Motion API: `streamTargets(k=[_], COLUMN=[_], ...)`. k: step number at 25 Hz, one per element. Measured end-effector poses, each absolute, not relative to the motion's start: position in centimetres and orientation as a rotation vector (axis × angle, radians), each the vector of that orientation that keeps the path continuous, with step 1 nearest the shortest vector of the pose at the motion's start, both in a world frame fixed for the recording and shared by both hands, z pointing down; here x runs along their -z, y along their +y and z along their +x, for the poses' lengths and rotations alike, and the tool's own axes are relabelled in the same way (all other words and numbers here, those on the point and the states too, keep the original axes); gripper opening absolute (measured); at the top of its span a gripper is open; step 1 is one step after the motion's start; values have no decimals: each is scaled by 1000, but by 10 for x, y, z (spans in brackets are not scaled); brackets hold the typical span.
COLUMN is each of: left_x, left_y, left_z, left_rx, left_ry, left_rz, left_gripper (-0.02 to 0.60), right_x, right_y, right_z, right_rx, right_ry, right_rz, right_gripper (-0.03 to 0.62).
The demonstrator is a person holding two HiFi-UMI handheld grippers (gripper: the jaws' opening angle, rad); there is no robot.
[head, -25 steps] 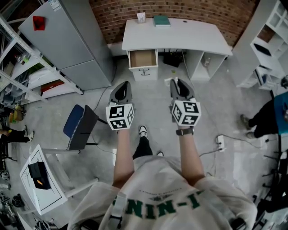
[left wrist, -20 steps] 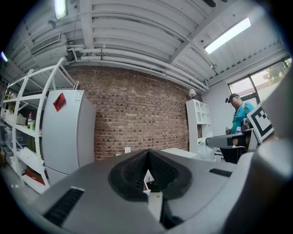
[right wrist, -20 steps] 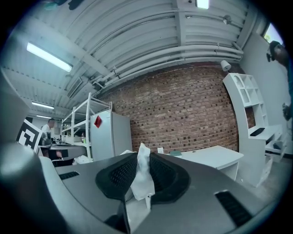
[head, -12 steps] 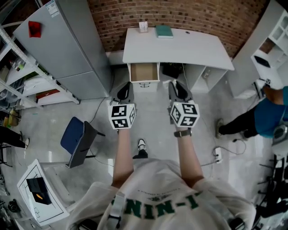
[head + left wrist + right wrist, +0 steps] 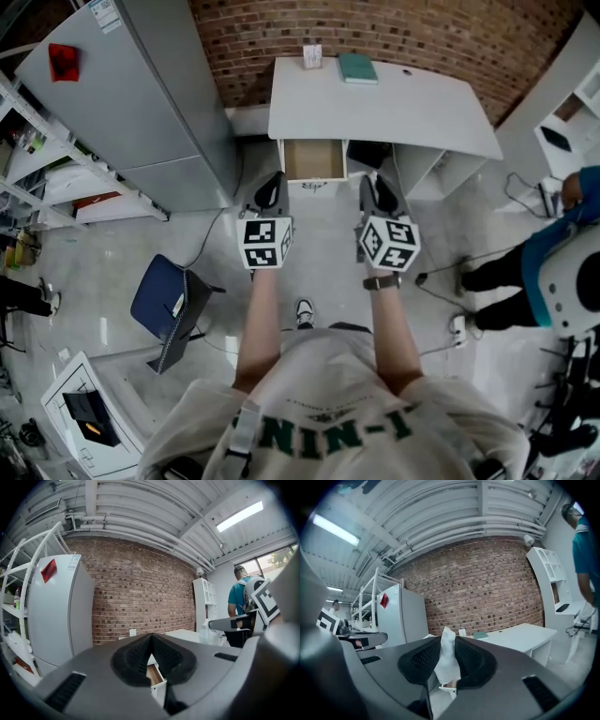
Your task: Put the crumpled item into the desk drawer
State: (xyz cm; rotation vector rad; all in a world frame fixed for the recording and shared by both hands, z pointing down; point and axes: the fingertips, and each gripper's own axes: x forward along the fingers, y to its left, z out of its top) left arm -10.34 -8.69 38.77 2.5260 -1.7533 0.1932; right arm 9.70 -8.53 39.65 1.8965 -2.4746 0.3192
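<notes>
Both grippers have come closer to the white desk [image 5: 394, 103]. Its open drawer [image 5: 314, 178] looks empty. The right gripper [image 5: 447, 644] pinches the crumpled white paper [image 5: 448, 660]. The left gripper [image 5: 151, 641] is closed and holds nothing.

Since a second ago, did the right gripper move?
Yes. The right gripper, shut on the crumpled item, has moved toward the desk; the gap to its open drawer shrank.

A white desk [image 5: 412, 98]: a teal book [image 5: 357, 67] lies at the desk's back edge, a small white holder [image 5: 312, 56] at its back left corner.
</notes>
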Motion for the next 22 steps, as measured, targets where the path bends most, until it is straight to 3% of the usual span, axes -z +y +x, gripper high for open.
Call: streamTargets(k=[22], left_x=[-430], left_y=[-221], left_z=[-126], left_rx=[-218], left_ry=[-1750], left_rz=[2435], left_gripper=[0], right_x=[-448], right_y=[-236], right_z=[60], right_rx=[-440], right_ry=[-2495], right_rz=[1697], right_gripper=[77])
